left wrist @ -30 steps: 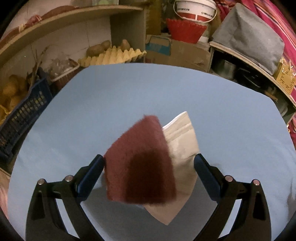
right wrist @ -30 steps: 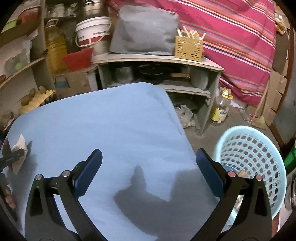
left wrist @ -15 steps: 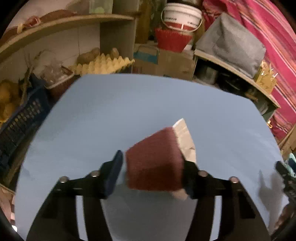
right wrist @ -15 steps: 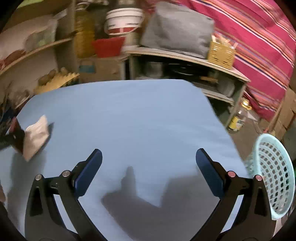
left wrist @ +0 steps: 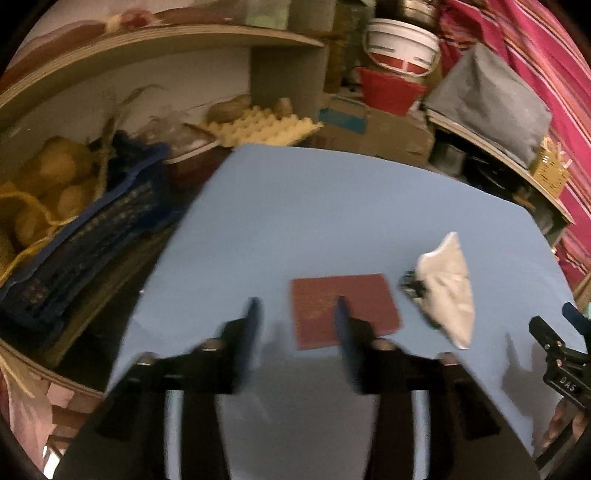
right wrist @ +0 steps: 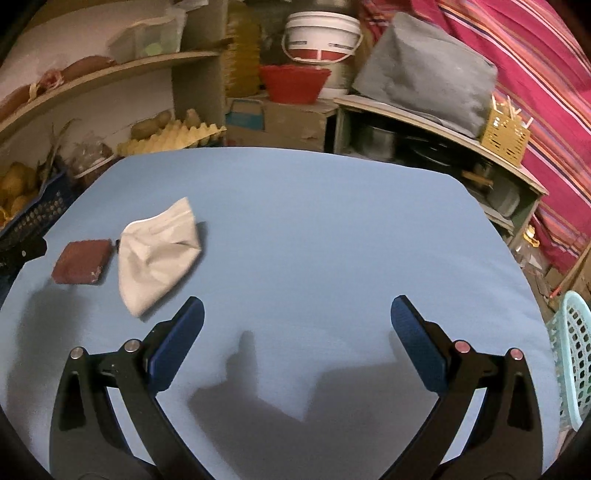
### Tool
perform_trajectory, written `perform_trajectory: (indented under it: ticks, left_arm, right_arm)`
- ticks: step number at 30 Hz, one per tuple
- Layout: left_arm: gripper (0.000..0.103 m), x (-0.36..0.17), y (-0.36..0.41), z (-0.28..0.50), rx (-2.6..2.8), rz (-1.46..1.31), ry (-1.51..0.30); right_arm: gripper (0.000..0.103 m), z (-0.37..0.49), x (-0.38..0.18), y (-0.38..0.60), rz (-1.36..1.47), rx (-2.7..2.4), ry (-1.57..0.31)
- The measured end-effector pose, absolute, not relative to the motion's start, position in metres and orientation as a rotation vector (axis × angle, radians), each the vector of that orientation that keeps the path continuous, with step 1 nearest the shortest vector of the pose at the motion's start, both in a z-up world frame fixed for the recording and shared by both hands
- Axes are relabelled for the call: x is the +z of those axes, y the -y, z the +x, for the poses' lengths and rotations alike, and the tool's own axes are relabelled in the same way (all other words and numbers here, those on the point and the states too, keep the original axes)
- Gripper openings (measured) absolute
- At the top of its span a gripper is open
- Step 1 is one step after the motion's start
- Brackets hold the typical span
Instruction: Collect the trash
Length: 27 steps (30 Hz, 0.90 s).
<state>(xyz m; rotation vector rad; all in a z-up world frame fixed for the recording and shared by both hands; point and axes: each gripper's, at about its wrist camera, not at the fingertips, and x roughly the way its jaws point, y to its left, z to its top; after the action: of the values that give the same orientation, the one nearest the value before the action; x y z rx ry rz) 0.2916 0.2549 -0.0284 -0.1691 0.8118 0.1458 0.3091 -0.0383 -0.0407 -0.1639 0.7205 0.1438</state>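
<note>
A flat maroon scrub pad (left wrist: pixel 325 302) (right wrist: pixel 83 262) lies on the blue table (left wrist: pixel 332 206), just left of a crumpled white bag (left wrist: pixel 447 291) (right wrist: pixel 159 254). My left gripper (left wrist: pixel 298 317) hovers at the pad's near edge, its jaws opening with nothing between them; its right finger overlaps the pad in the left wrist view. In the right wrist view only its tip (right wrist: pixel 22 253) shows, apart from the pad. My right gripper (right wrist: pixel 295 325) stands open and empty over bare table, near and right of the bag, and shows at the edge (left wrist: pixel 554 347) with a hand below it.
A pale blue mesh basket (right wrist: pixel 570 354) stands on the floor off the table's right edge. A dark crate of potatoes (left wrist: pixel 74 236), an egg tray (left wrist: pixel 258 127), shelves, a red bowl (right wrist: pixel 293 83) and a white bucket (right wrist: pixel 321 35) crowd the left and far sides.
The left gripper shut on the maroon pad, carried it off the white bag, set it flat to the bag's left and let go. The right gripper swung left from the basket toward the bag.
</note>
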Motion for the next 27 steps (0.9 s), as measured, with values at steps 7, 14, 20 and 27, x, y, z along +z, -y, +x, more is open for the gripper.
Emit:
perform_trajectory:
  ticks: [7, 14, 20, 27]
  left_arm:
    - [0.086, -0.026, -0.268, 0.285, 0.161, -0.182, -0.781]
    - [0.089, -0.048, -0.236, 0.31, 0.104, -0.184, -0.839]
    - [0.09, -0.065, -0.211, 0.33, 0.091, -0.155, -0.902]
    - [0.091, -0.075, -0.21, 0.339, 0.119, -0.129, -0.923]
  right_arm:
    - [0.098, 0.312, -0.044, 0.033, -0.169, 0.138, -0.735]
    - [0.098, 0.316, -0.044, 0.049, -0.153, 0.101, -0.735]
    - [0.099, 0.323, -0.051, 0.066, -0.113, 0.08, -0.765]
    - [0.099, 0.323, -0.05, 0.065, -0.095, 0.083, -0.766]
